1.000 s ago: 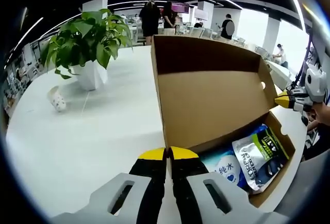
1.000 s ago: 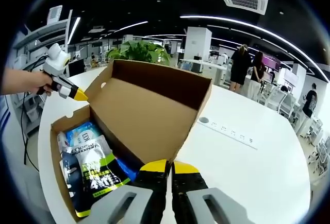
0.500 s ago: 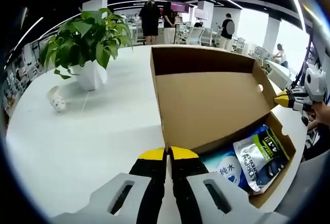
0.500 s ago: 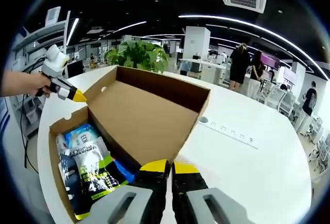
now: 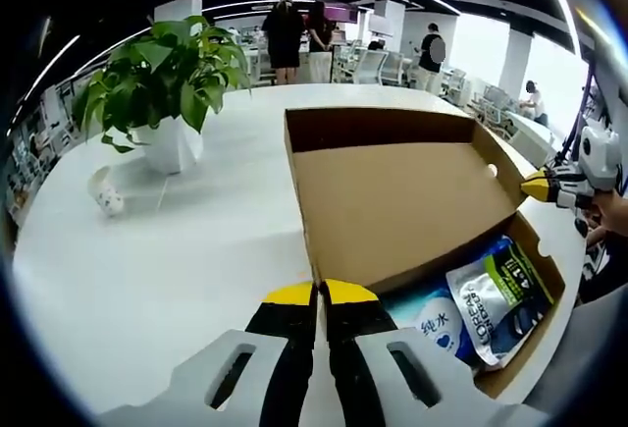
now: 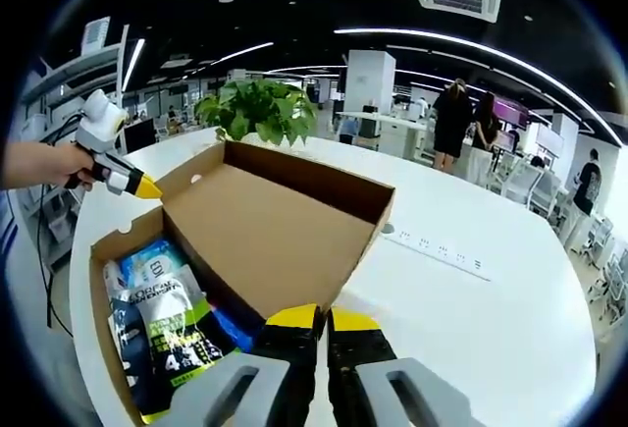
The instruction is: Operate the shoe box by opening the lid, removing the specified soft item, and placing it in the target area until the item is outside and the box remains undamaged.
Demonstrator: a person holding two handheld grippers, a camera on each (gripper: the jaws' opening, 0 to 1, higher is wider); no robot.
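The brown cardboard shoe box point(image 5: 538, 314) stands open on the white table, its lid point(image 5: 402, 201) tilted back away from the box. Inside lie a blue-and-white pack point(image 5: 430, 324) and a white, green and black pouch point(image 5: 491, 294). My left gripper point(image 5: 319, 294) is shut on the lid's near side edge. My right gripper point(image 5: 530, 188) pinches the lid's opposite side. In the right gripper view, my right gripper point(image 6: 321, 317) is shut on the lid point(image 6: 265, 240), the pouch point(image 6: 167, 324) lies at lower left, and the left gripper point(image 6: 147, 189) holds the far corner.
A potted plant point(image 5: 162, 83) in a white pot and a small white cup point(image 5: 106, 191) on its side sit on the table point(image 5: 186, 260) left of the box. A white power strip point(image 6: 432, 247) lies beyond the lid. People point(image 5: 299, 34) stand far behind.
The lid has swung further back and down, from steeply raised to a low tilt. Both grippers stay shut on its sides. The pouches have not moved.
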